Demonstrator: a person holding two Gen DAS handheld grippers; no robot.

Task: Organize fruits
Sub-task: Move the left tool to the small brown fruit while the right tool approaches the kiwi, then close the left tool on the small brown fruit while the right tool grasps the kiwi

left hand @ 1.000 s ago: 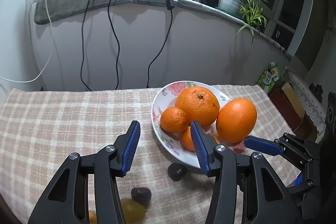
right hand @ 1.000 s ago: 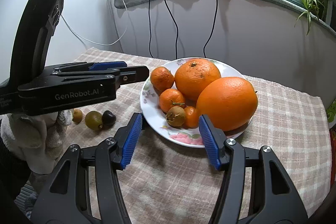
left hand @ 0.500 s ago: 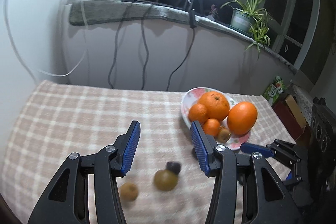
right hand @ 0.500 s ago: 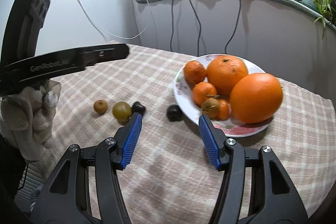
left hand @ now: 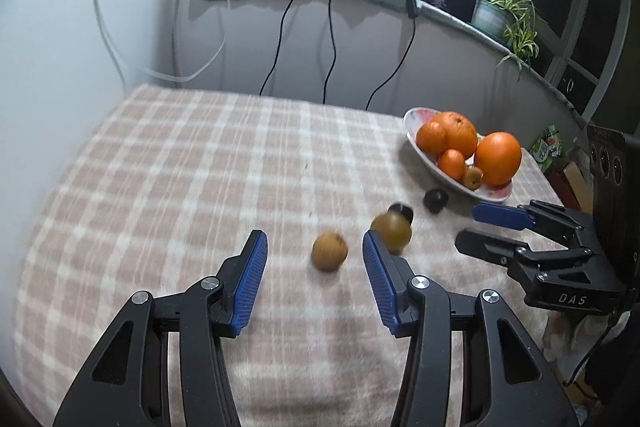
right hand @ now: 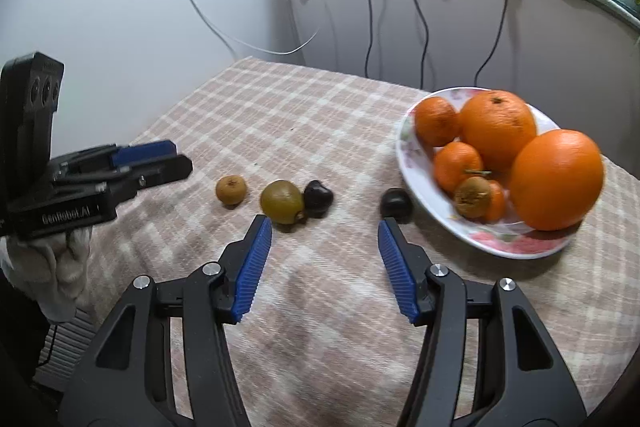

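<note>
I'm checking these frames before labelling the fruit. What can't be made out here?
- Left wrist view: the small brown fruit and olive fruit are motion-blurred; the left gripper's finger covers part of the olive one.
- Right wrist view: the plate hides its floor under the piled oranges.
- Dark fruit: too dark to identify, partly behind the olive one.
- Right gripper, closing, holds nothing.

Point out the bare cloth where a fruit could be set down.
Free: the checked cloth from the wall side to the small brown fruit, and the near strip before the right gripper. Crowded: the loose fruits running toward the plate, itself piled with oranges.
</note>
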